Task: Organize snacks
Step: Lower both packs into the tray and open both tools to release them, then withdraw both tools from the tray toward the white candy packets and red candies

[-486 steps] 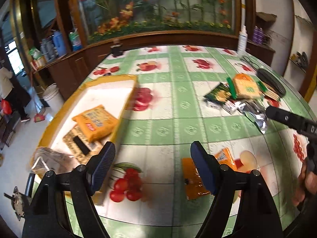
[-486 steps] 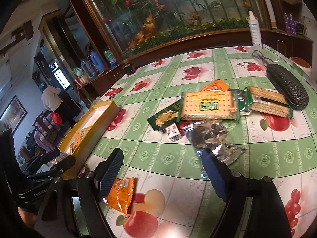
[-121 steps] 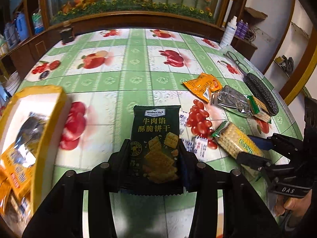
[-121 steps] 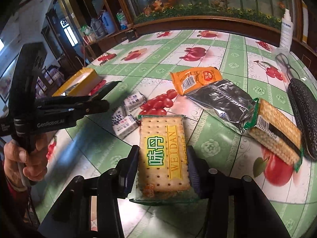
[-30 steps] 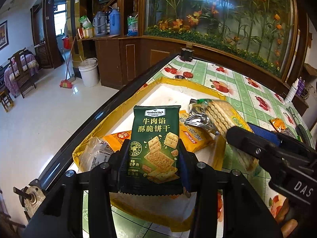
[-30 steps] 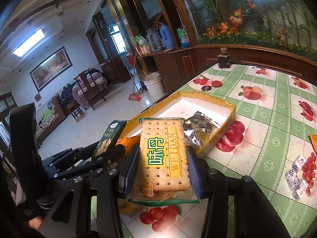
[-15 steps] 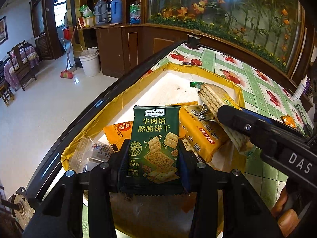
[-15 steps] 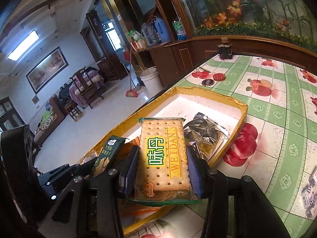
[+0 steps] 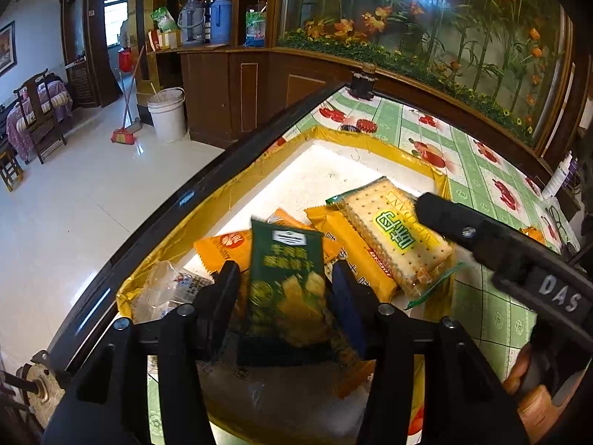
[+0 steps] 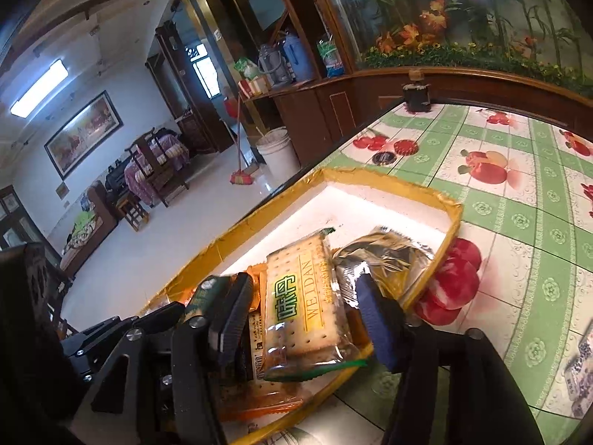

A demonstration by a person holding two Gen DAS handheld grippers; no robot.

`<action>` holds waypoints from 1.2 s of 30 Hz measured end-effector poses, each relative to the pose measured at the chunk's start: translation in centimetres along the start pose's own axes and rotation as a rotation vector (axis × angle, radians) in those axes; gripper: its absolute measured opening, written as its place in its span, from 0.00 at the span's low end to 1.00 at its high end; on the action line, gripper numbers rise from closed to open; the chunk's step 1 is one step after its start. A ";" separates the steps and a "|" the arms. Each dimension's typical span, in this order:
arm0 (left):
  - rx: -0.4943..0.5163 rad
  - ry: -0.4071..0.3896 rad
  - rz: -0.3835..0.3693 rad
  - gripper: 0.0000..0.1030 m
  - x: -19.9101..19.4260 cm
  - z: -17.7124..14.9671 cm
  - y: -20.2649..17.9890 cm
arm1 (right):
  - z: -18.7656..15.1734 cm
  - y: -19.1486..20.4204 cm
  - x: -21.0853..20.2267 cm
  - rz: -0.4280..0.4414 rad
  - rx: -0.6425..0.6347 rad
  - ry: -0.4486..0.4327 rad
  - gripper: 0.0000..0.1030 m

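Claws just opened: left (image 9: 283,289) around green packet (image 9: 285,270), right (image 10: 304,315) around crackers (image 10: 304,304), over tray (image 9: 207,207).

Cracker pack (image 10: 305,306) between parted claw (image 10: 300,319)

One shallow yellow-rimmed tray with a white floor (image 9: 335,172) holds the snacks. Among them are one dark green cracker packet (image 9: 283,278), one clear-wrapped block of pale square crackers (image 9: 393,230), one silver foil bag (image 10: 385,263), at least two orange packets (image 9: 222,246) and one clear crinkled wrapper (image 9: 159,289).
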State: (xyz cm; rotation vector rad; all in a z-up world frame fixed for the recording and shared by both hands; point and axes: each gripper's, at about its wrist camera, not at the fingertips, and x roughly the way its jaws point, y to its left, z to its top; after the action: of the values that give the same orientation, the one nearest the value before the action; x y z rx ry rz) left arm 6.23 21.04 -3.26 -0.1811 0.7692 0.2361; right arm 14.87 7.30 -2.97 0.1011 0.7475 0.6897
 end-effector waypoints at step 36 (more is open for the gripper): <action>0.205 -0.124 -0.141 0.63 -9.2 -3.2 -12.4 | -4.5 -6.7 -17.6 -0.082 0.252 -0.269 0.96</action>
State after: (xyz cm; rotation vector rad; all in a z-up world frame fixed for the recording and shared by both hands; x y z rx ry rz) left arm 1.17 7.02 1.95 -0.0259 0.6500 0.0333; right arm 6.32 -9.37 1.99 0.3836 0.5733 0.4891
